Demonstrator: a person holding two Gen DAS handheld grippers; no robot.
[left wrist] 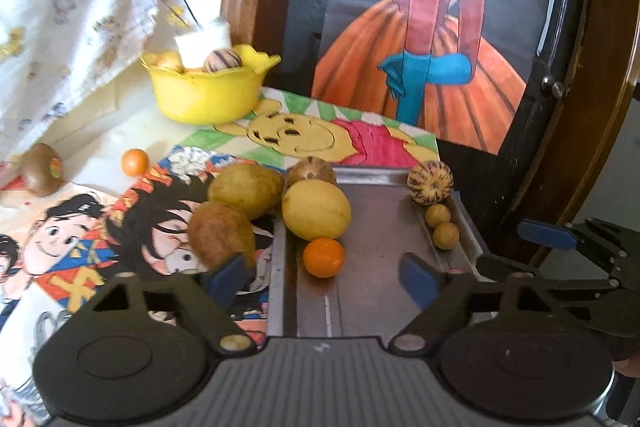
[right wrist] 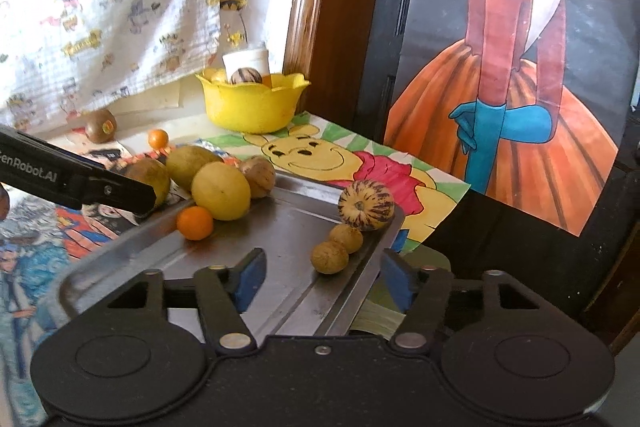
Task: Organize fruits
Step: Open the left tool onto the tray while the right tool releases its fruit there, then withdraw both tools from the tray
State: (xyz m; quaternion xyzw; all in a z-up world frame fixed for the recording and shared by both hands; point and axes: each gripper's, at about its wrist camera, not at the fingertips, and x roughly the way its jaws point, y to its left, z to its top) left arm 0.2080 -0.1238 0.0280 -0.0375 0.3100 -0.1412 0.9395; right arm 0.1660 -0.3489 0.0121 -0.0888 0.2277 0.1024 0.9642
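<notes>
- A desk [left wrist: 132,131] covered in cartoon drawings is sitting under a printed curtain [left wrist: 72,7], with a large picture of a woman in an orange skirt [right wrist: 516,99] leaning at the far right.
- A metal tray [right wrist: 272,227] is lying at the near middle of the desk, partly over the drawings.
- On the tray's left edge a big yellow lemon [left wrist: 316,209] is resting, with a small orange fruit [left wrist: 323,257] touching it on the near side and a brownish round fruit [left wrist: 312,169] just behind it.
- Along the tray's right rim a striped melon-like fruit [right wrist: 366,203] is sitting, with two small tan round fruits [right wrist: 338,247] lined up just nearer.
- Off the tray to the left, a greenish pear [left wrist: 246,189] and a brown pear [left wrist: 222,233] are lying on the drawings.
- Farther left, a tiny orange fruit [left wrist: 135,161] and a kiwi [left wrist: 42,169] are lying well apart from the tray.
- A yellow bowl [right wrist: 252,103] at the far side is holding more fruit.
- The left gripper [left wrist: 324,277] is hovering over the tray's near end, jaws apart and holding nothing.
- The right gripper [right wrist: 324,277] is hanging over the tray's right rim, jaws apart around the rim, gripping nothing.
</notes>
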